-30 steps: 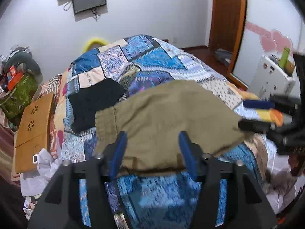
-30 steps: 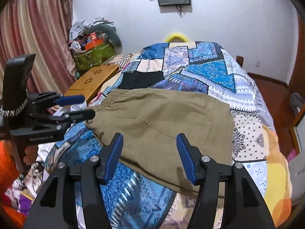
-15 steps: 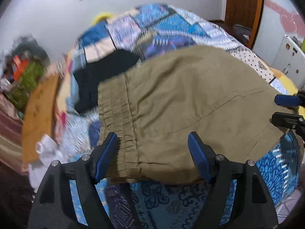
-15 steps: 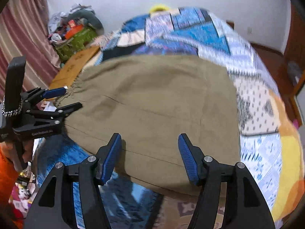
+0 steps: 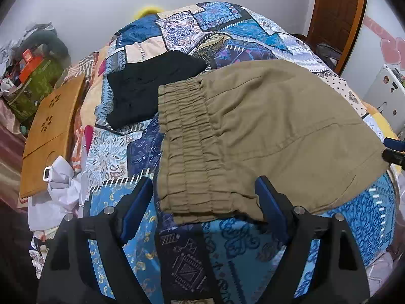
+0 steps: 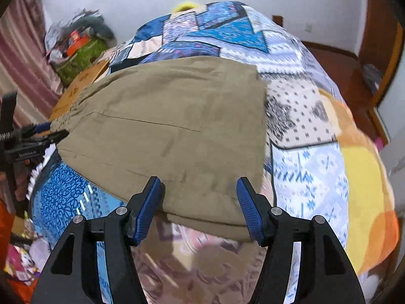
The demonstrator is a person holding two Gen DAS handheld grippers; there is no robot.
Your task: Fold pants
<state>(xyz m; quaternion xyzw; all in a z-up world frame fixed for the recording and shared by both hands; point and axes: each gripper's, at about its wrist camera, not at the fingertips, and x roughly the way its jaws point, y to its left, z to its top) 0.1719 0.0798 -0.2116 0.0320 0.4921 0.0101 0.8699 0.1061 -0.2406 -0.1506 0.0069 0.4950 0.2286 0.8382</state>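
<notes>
Folded olive-khaki pants (image 5: pixel 265 136) lie flat on the patchwork bedspread (image 5: pixel 222 30), with the gathered elastic waistband (image 5: pixel 189 152) at their left end. My left gripper (image 5: pixel 206 204) is open, its blue pads straddling the near corner of the waistband just above the cloth. In the right wrist view the pants (image 6: pixel 172 126) fill the middle. My right gripper (image 6: pixel 200 202) is open, its pads on either side of the near folded edge at the opposite end. Each gripper shows at the edge of the other's view: the right gripper (image 5: pixel 393 149) and the left gripper (image 6: pixel 43 134).
A folded black garment (image 5: pixel 149 91) lies on the bed beyond the waistband. A wooden lap tray (image 5: pixel 50 131) and white cloth (image 5: pixel 60 185) sit off the bed's left side, with clutter and a green bag (image 5: pixel 33 86) behind. A white cabinet (image 5: pixel 387 96) stands right.
Both grippers have dropped down and closer to the near edge of the pants, one at each end. The pants have not moved. Both grippers stay open.
</notes>
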